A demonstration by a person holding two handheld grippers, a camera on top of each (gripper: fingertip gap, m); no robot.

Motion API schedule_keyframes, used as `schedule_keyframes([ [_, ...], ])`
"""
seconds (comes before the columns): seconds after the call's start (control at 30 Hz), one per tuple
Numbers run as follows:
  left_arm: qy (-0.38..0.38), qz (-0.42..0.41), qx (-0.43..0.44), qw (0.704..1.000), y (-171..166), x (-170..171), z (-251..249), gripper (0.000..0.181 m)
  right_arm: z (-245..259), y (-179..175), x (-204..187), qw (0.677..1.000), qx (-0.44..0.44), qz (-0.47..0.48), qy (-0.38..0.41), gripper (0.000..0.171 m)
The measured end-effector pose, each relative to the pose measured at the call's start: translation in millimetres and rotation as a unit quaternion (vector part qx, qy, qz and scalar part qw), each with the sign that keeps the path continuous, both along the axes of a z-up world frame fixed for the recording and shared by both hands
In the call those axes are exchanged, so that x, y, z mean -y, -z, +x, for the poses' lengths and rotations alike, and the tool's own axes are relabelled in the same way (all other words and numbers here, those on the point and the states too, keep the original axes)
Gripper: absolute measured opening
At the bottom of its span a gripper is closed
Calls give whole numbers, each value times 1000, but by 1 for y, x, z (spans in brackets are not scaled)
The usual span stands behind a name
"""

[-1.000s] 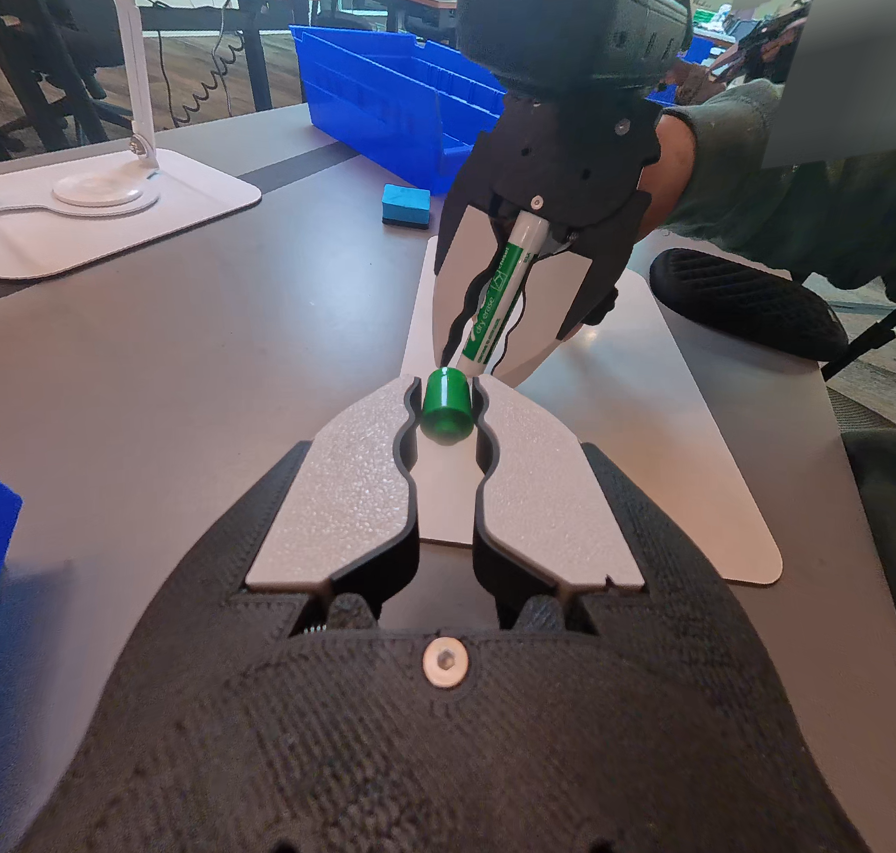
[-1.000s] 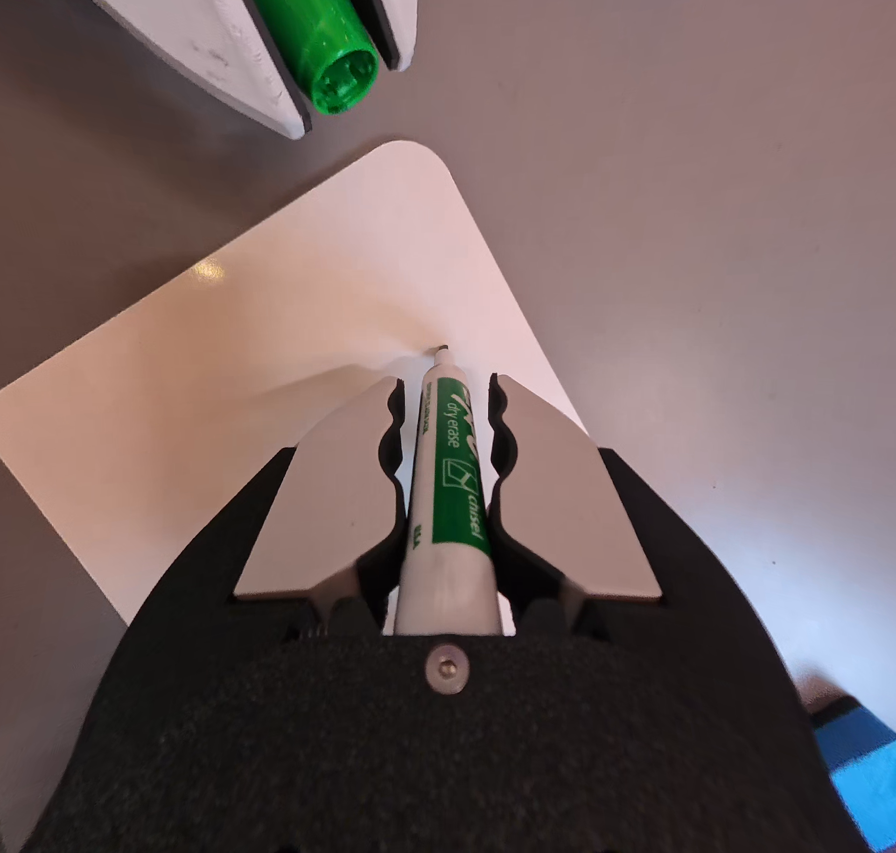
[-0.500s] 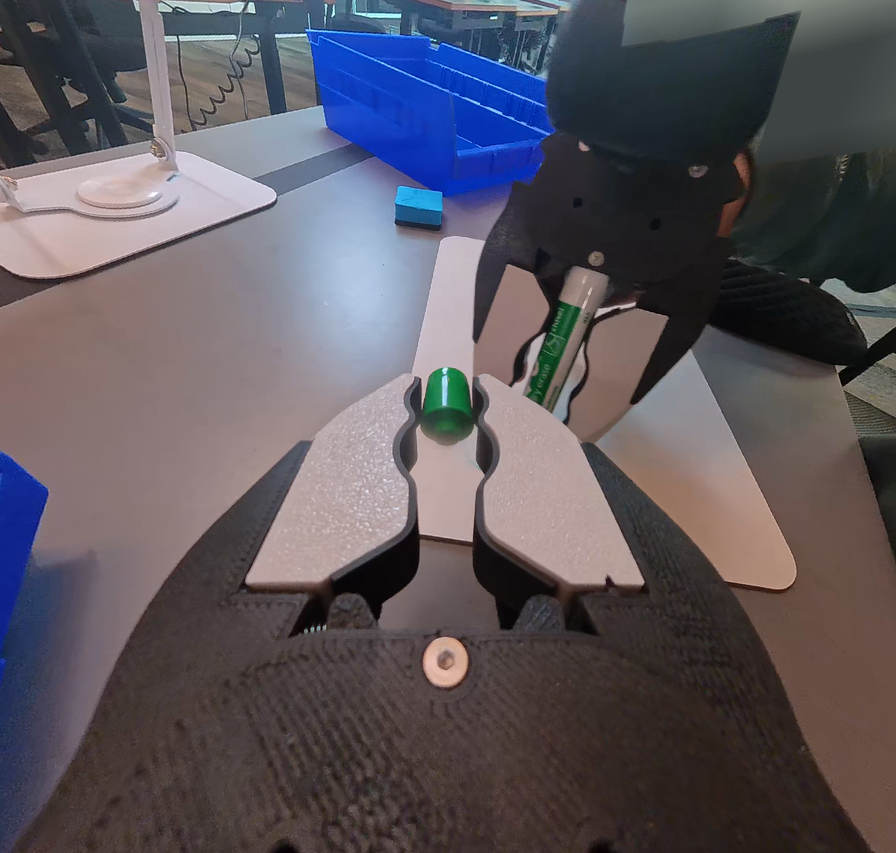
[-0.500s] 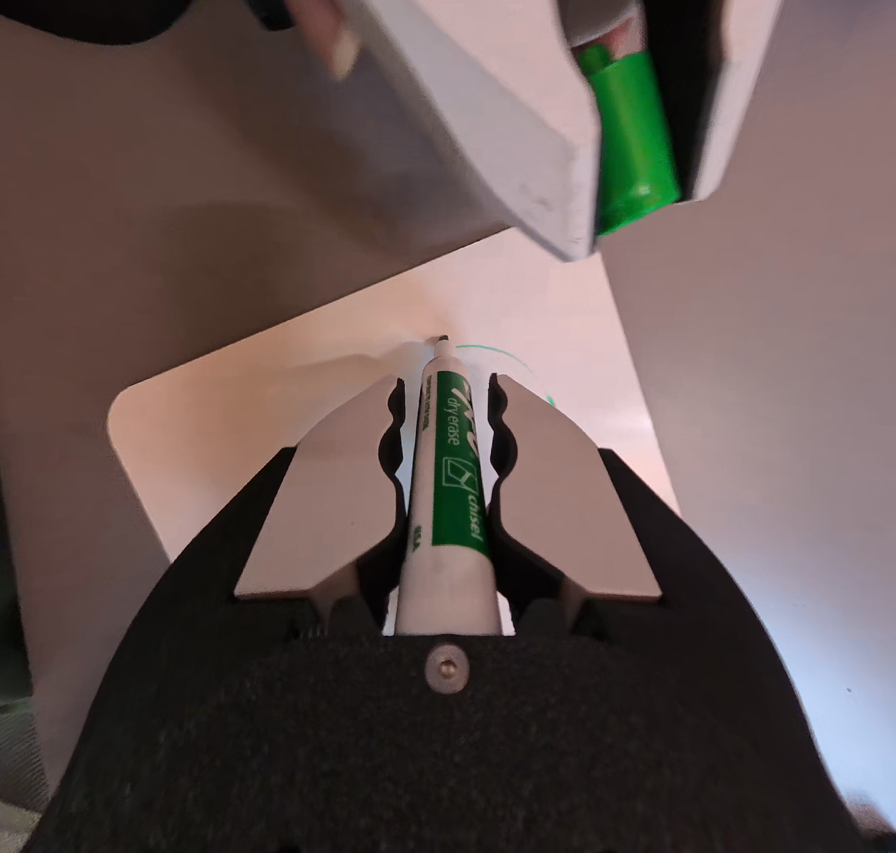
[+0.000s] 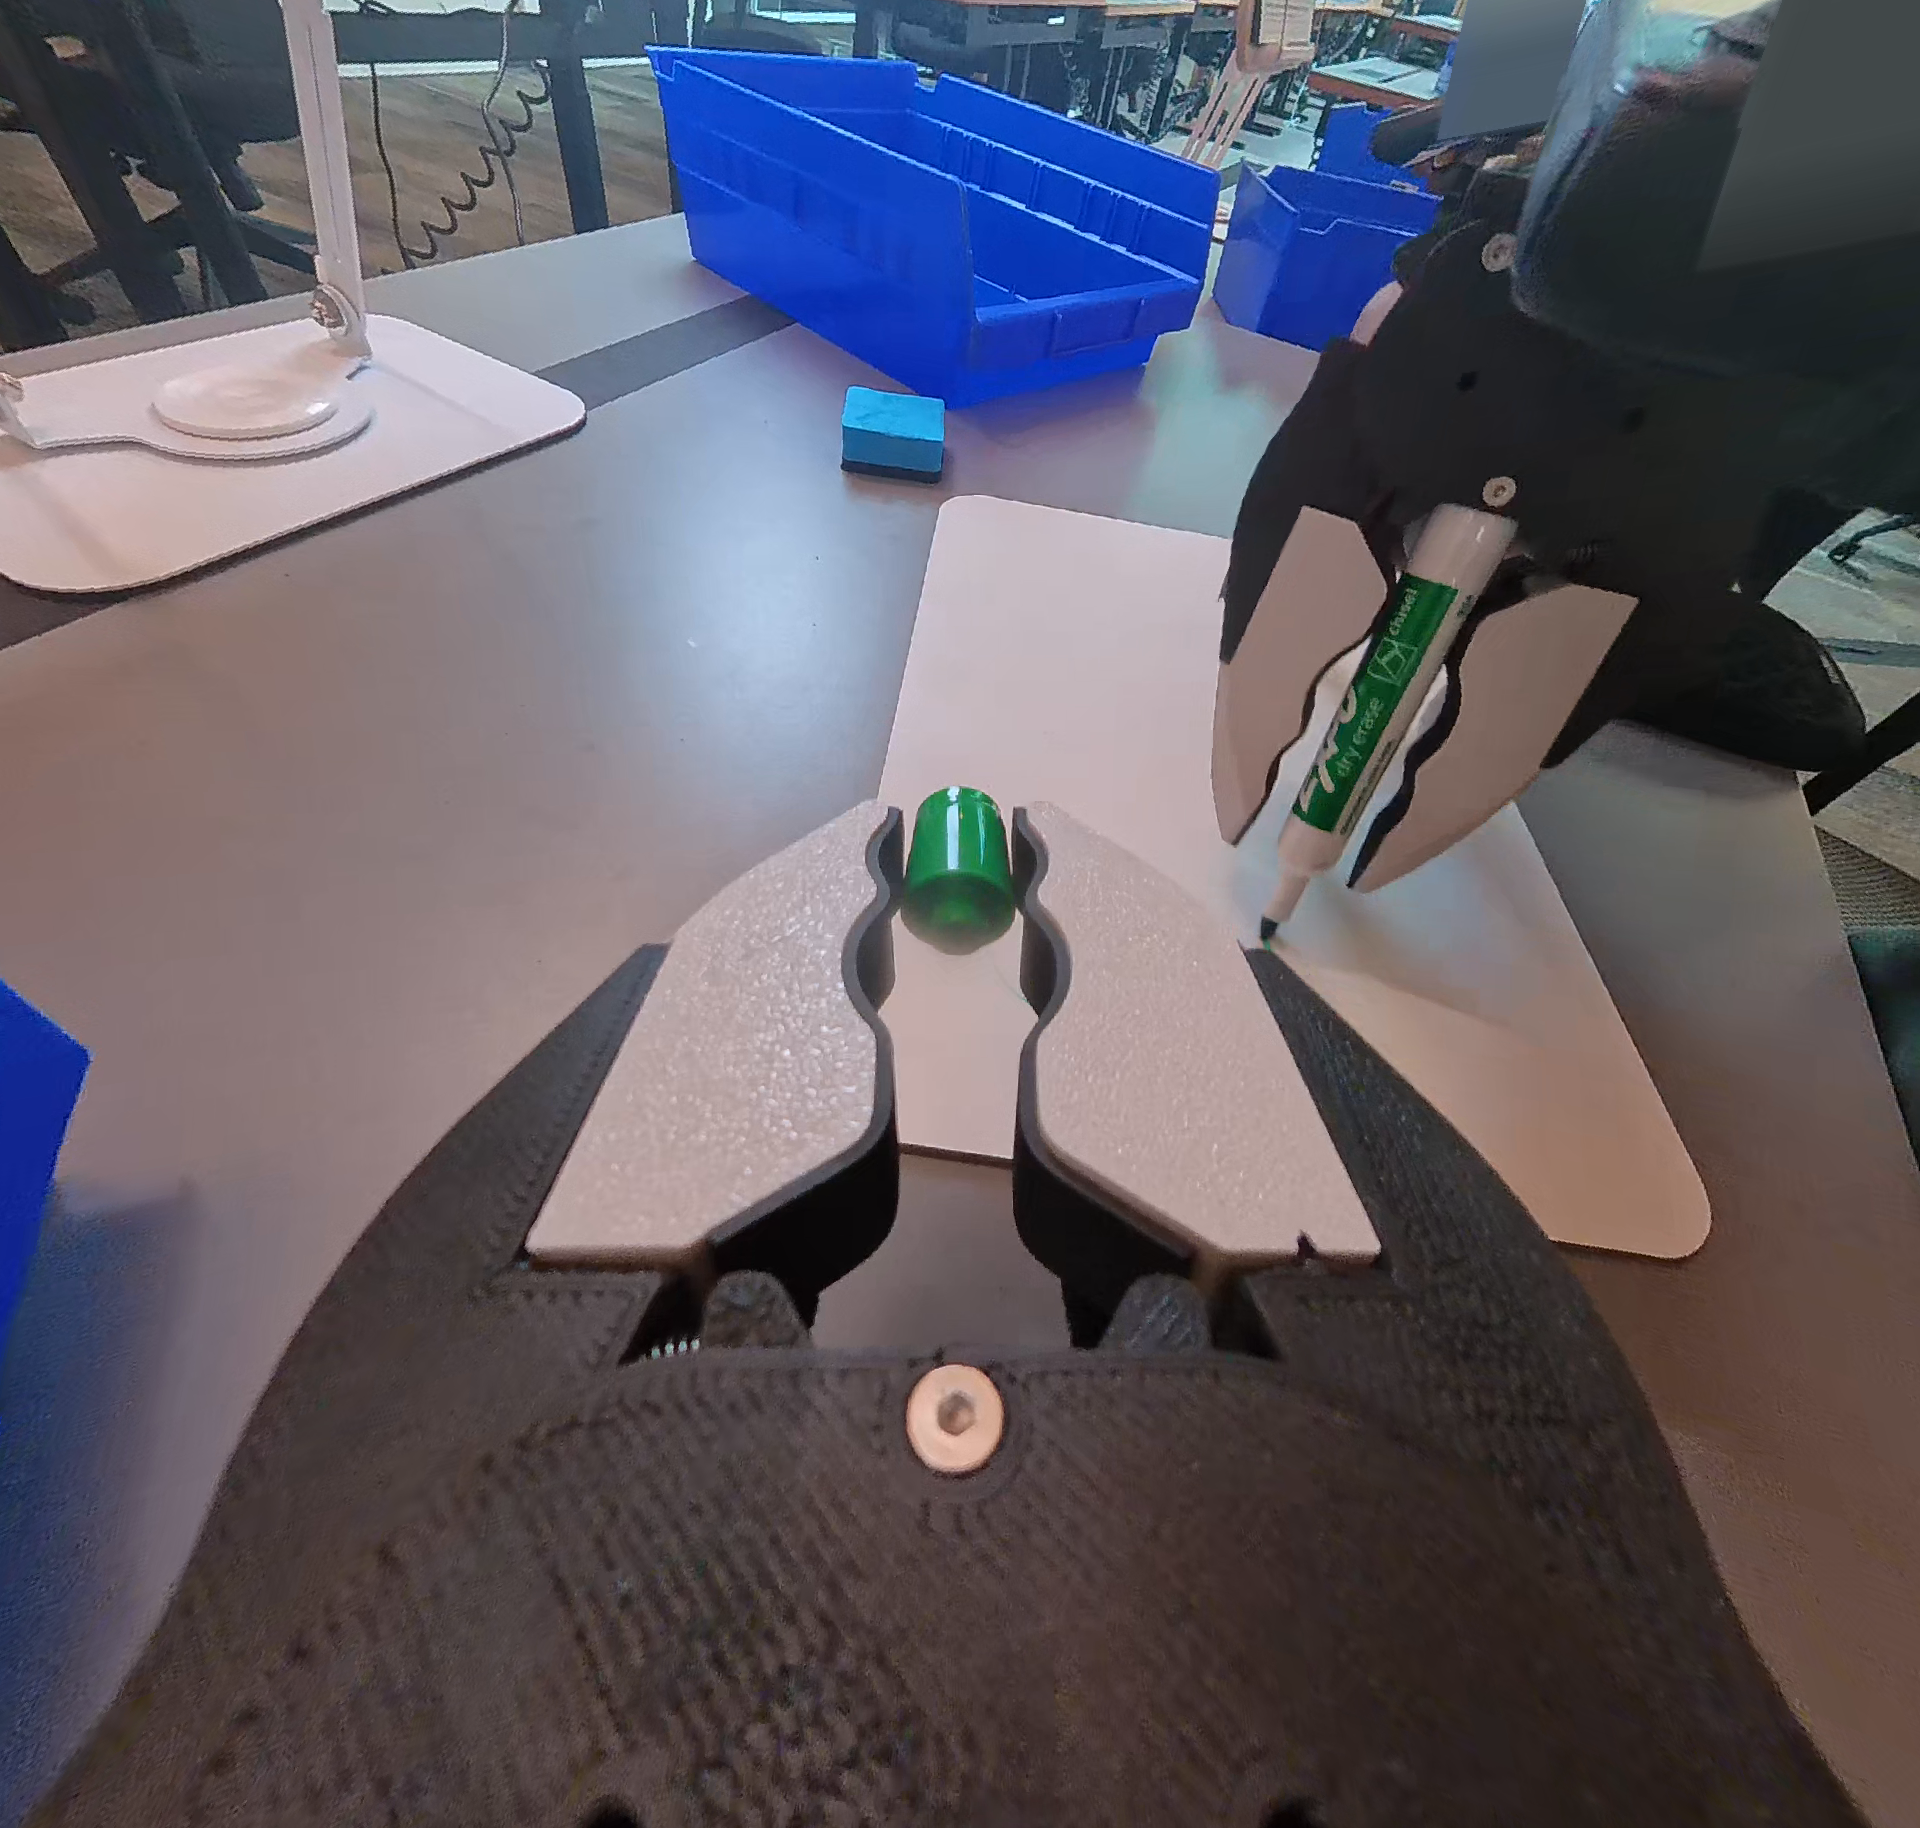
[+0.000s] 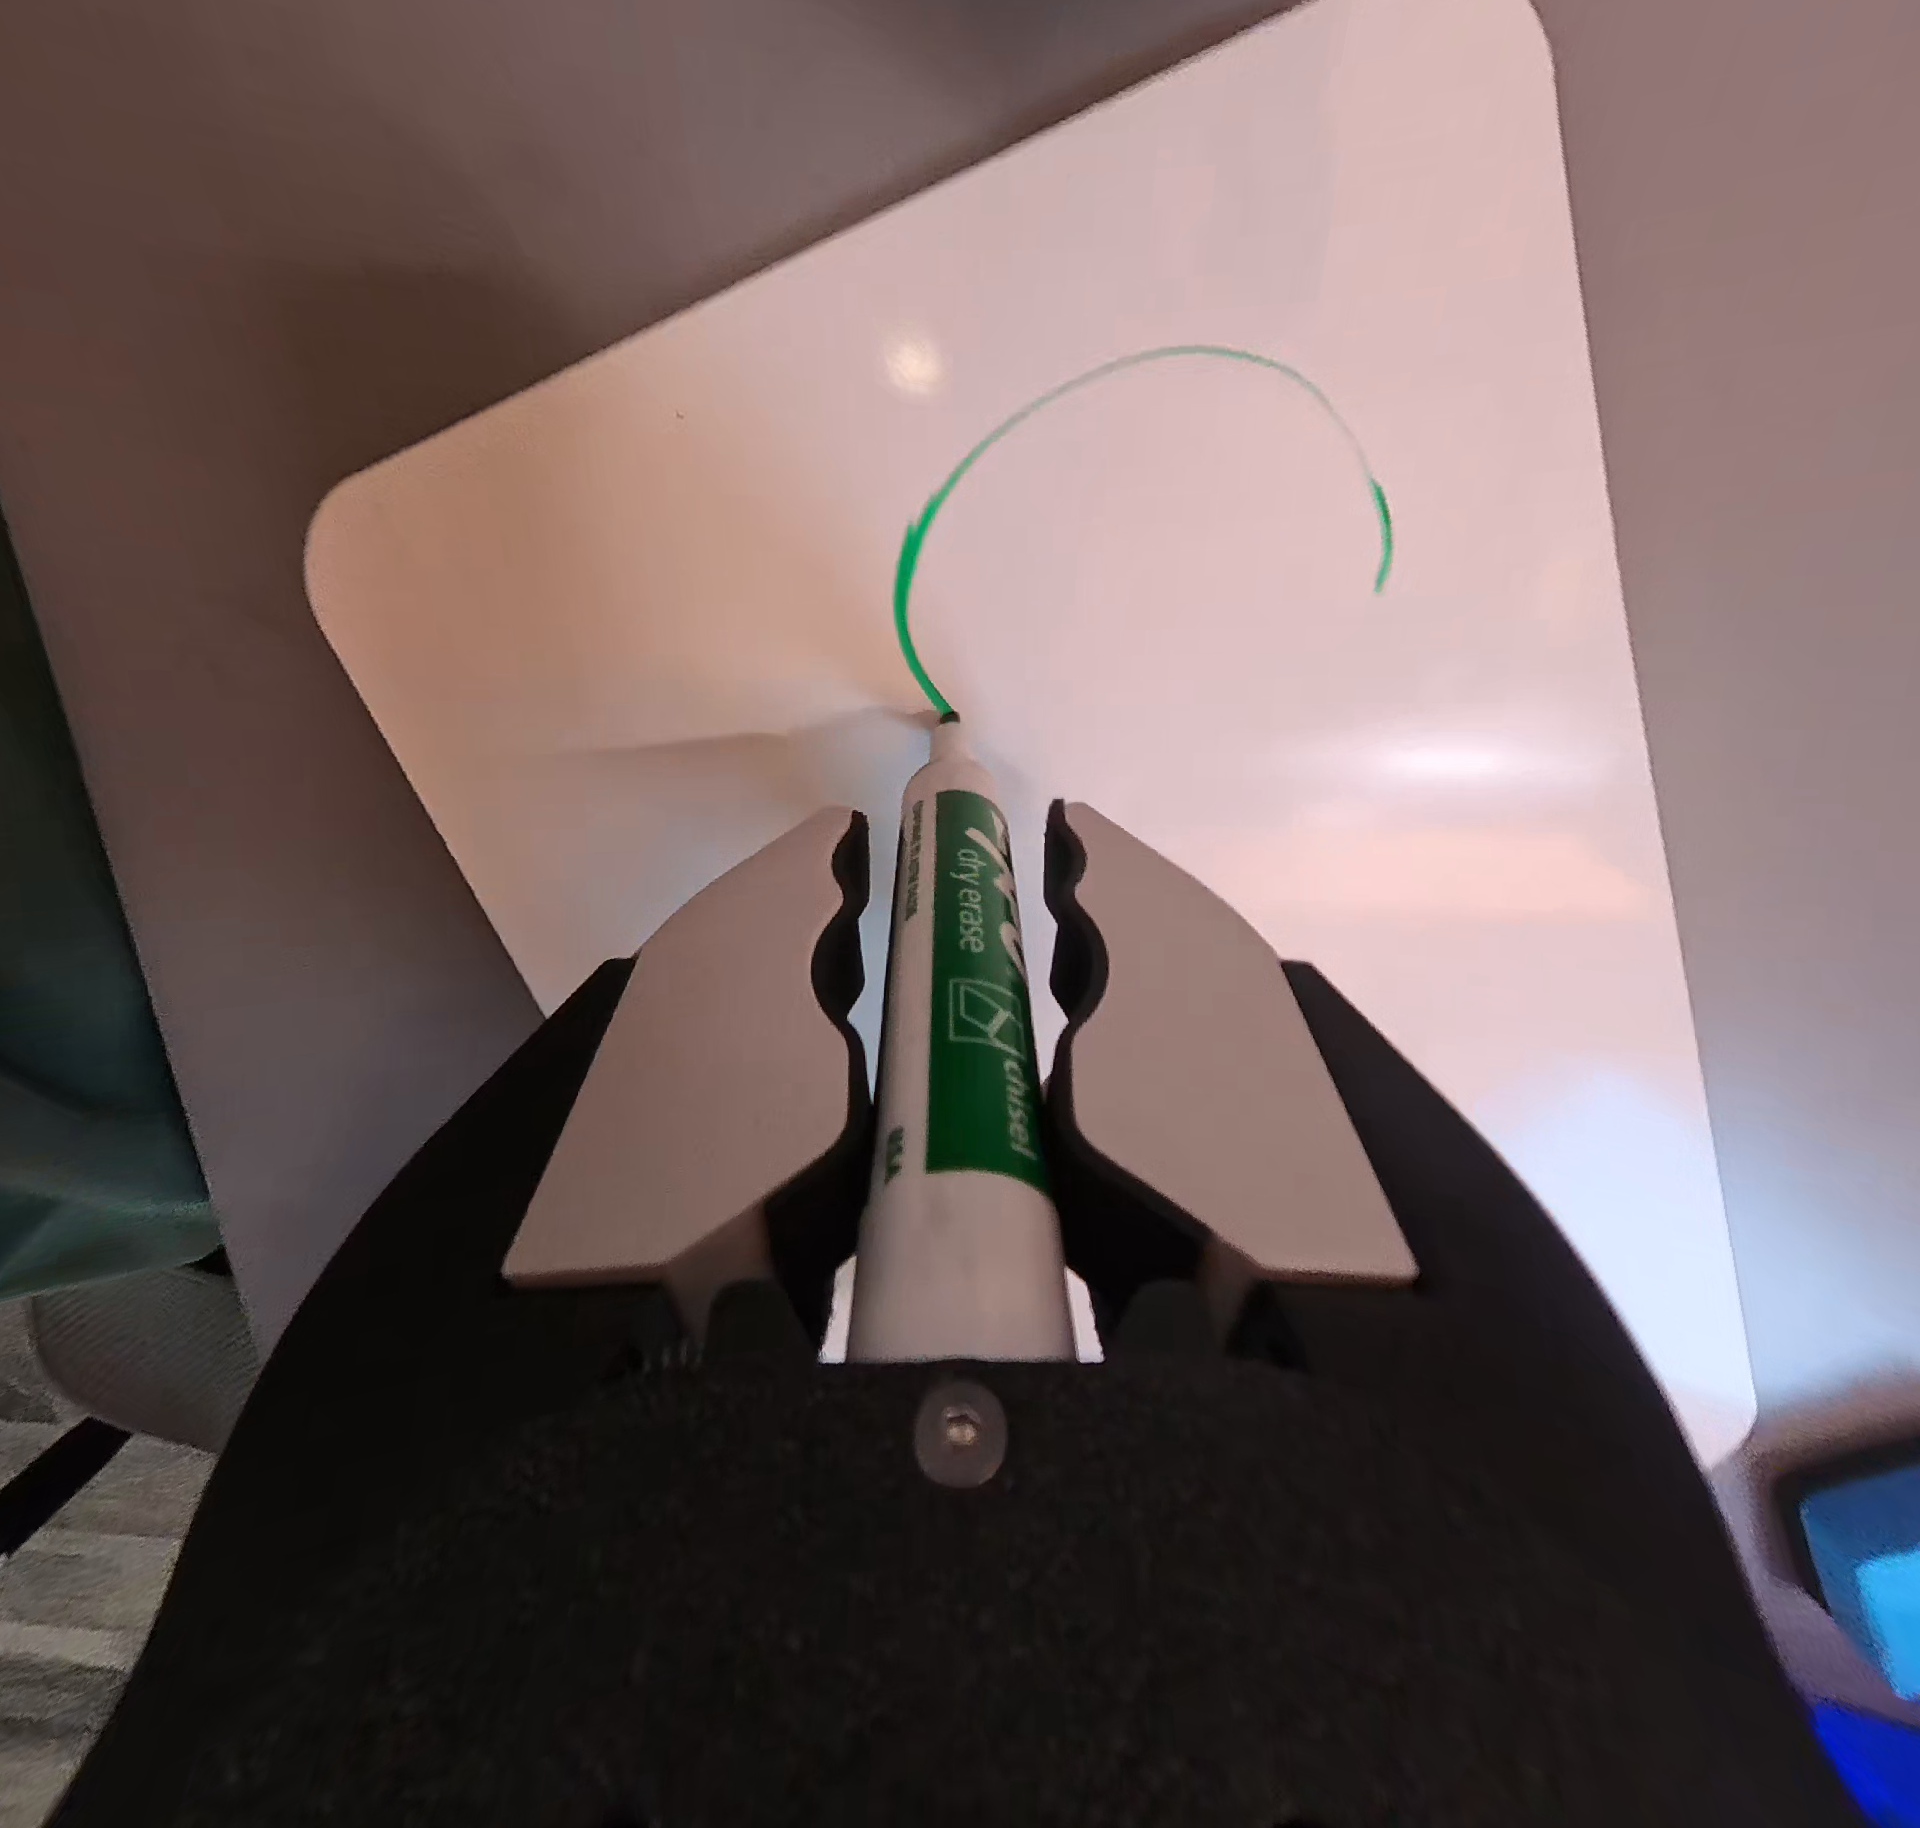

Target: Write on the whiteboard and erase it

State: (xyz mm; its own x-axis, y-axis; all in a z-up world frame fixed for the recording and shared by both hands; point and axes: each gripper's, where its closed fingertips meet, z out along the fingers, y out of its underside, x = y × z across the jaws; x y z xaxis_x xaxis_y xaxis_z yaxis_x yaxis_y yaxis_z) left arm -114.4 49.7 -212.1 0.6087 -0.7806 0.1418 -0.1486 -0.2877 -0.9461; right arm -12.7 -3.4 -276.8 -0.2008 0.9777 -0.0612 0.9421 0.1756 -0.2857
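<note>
White whiteboard [image 6: 1195,843], green marker [image 6: 966,1030] stroke [image 6: 1039,407] (blue eraser [image 5: 894,431]).

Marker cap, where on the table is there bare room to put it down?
Bare grey table lies left of the whiteboard, between it and the white stand. It is crowded near the eraser and blue bin.

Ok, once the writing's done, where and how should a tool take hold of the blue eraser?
Grip the eraser across its two long sides, coming straight down from above. It lies flat on the table, a low rounded block with its dark pad underneath, and stands clear of the blue bin behind it, so the fingers should fit either side.
</note>
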Motion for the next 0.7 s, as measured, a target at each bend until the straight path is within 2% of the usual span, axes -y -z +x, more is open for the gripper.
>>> schedule_keyframes([
  [0.37,0,1,-1,1000,0,0,0,20,-10,0,-33,999,-6,30,20,33],
  [0.6,3,1,1,1000,-1,1,0,20,-29,1,-20,1000,-17,17,-7,33],
  [0.7,3,0,-1,1000,0,1,1,20,-27,-7,-26,999,-33,15,7,33],
])
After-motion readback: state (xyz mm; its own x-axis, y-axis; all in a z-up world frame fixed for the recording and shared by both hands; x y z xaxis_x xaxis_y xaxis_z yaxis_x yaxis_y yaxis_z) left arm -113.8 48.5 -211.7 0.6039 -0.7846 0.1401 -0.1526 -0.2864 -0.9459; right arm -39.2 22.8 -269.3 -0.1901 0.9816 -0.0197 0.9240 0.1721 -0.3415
